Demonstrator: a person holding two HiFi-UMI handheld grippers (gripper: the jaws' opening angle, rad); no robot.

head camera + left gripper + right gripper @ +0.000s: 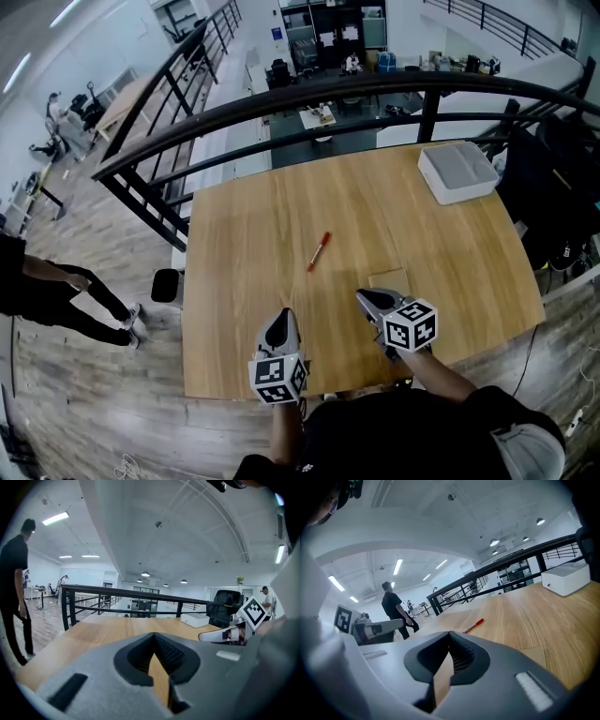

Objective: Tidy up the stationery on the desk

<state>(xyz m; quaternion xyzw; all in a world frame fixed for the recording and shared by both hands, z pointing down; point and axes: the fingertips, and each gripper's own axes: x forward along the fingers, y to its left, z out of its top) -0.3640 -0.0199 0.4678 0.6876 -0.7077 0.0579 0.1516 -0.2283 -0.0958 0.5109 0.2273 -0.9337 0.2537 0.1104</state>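
Observation:
A red pen [319,251] lies alone near the middle of the wooden desk [244,234]; the right gripper view shows the pen [472,626] ahead and slightly right of the jaws. My left gripper [284,315] hovers over the desk's near edge, shut and holding nothing [153,634]. Just to its right my right gripper [362,296] is also shut and empty [450,633], a short way nearer than the pen. A white lidded box [457,172] stands at the far right corner.
A thin tan rectangle [388,278] lies flat by the right gripper's tip. Black railing [328,94] runs behind the desk. Dark gear [553,178] is piled off the right edge. A person in black [56,291] walks on the floor to the left.

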